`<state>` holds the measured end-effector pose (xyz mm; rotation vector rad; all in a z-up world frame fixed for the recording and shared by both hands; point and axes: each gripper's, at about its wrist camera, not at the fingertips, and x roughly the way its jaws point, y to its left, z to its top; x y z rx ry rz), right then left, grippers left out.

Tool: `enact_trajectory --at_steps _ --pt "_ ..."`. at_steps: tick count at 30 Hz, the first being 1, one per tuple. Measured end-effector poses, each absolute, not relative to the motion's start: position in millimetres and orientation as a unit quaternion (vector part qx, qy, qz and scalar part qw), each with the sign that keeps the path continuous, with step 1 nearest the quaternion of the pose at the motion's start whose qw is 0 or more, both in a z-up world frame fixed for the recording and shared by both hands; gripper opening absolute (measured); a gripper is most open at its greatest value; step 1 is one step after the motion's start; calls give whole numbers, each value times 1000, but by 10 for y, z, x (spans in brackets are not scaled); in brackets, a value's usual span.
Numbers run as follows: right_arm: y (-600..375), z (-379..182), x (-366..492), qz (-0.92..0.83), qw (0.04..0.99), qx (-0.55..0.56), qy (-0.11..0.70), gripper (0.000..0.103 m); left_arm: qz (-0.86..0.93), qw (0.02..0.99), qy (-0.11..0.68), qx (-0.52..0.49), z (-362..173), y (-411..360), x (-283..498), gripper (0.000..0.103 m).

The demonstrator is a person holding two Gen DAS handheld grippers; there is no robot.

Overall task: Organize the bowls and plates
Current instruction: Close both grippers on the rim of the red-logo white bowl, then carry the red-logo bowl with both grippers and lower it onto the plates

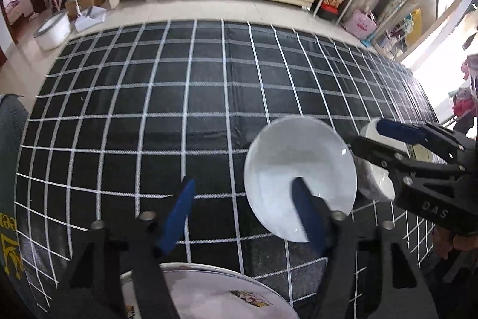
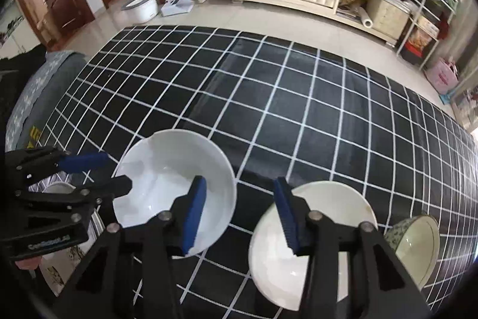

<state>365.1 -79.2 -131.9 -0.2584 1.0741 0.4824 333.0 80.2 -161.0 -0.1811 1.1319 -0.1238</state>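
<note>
While both grippers are hovering with fingers spread, left gripper point(image 1: 243, 213) and right gripper point(image 2: 240, 207), I am seeing the white bowl point(image 2: 174, 196) sitting on the checked cloth point(image 2: 269, 97) beside the white plate point(image 2: 328, 229).

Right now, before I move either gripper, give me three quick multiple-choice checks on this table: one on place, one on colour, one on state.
1. In the right wrist view, where is the patterned bowl?
A. Right of the shallow white plate
B. Inside the deep white bowl
C. On the floor

2. What colour are the gripper finger pads?
A. Red
B. Blue
C. Yellow

3. How is the right gripper?
A. Shut on a plate
B. Open, holding nothing
C. Out of view

Answers: 1 A, it sits at the plate's right edge. 2 B, all pads show blue. 3 B, its fingers stand apart above the cloth.
</note>
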Motion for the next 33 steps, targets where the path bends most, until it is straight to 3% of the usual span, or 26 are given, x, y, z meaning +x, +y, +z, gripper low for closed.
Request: enact_trajectory --at_steps 1,3,11,17,33 --pt "-776 -1332 3658 231 822 -122 507 47 -60 835 540 -88 -1647 798 3332 52" --pt "-751 -1373 3678 239 815 -122 514 45 -64 829 547 -95 -1701 802 3331 35" --pt "-660 -1562 3702 248 797 -133 534 23 -88 813 565 -106 -1857 743 3337 16" --pt "-649 -1670 3731 234 793 -143 543 15 -90 816 560 -111 -1835 746 3320 14" --pt "-741 -1301 3385 211 814 -120 528 14 -85 822 556 -92 -1672 635 3165 13"
